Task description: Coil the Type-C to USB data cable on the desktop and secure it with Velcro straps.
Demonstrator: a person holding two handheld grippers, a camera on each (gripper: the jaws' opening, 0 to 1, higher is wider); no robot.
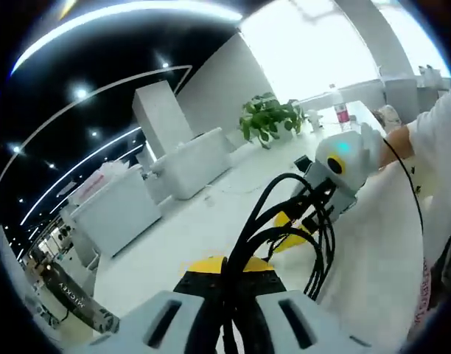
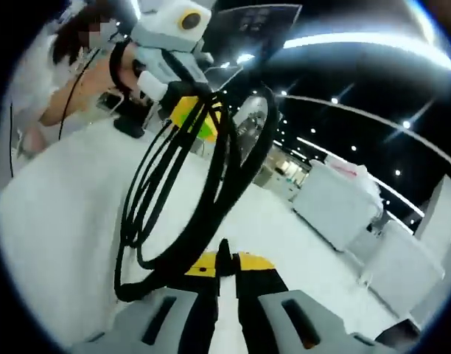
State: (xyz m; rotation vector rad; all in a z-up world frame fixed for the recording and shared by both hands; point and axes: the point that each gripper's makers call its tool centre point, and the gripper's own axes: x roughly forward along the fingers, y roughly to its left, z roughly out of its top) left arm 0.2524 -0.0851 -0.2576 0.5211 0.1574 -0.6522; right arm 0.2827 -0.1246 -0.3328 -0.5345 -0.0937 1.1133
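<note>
So right now I've got the black rubbery data cable (image 1: 284, 221) lifted off the white surface (image 1: 181, 243) and stretched between both grippers, several loops bunched together. In the left gripper view, my left gripper (image 1: 227, 310) is clamped on one end of the bundle, the strands running right down between the grey jaws with the yellow pads. Looks deliberate: pinching all the loops at one spot keeps the coil from springing apart.

Across the loops sits the right gripper (image 1: 314, 206), grasping the far side of the same bundle, so the coil hangs as a long oval between the two. A potted green plant (image 1: 268, 118) and a clear bottle with a pink label (image 1: 341, 110) sit far back on the surface, well out of the way.

In the right gripper view it's the mirror image: right gripper (image 2: 225, 284) shut on the cable (image 2: 211, 162), left gripper (image 2: 185, 103) pinching the far end up top. I can't spot a Velcro strap anywhere, so I'd guess strapping is next.
</note>
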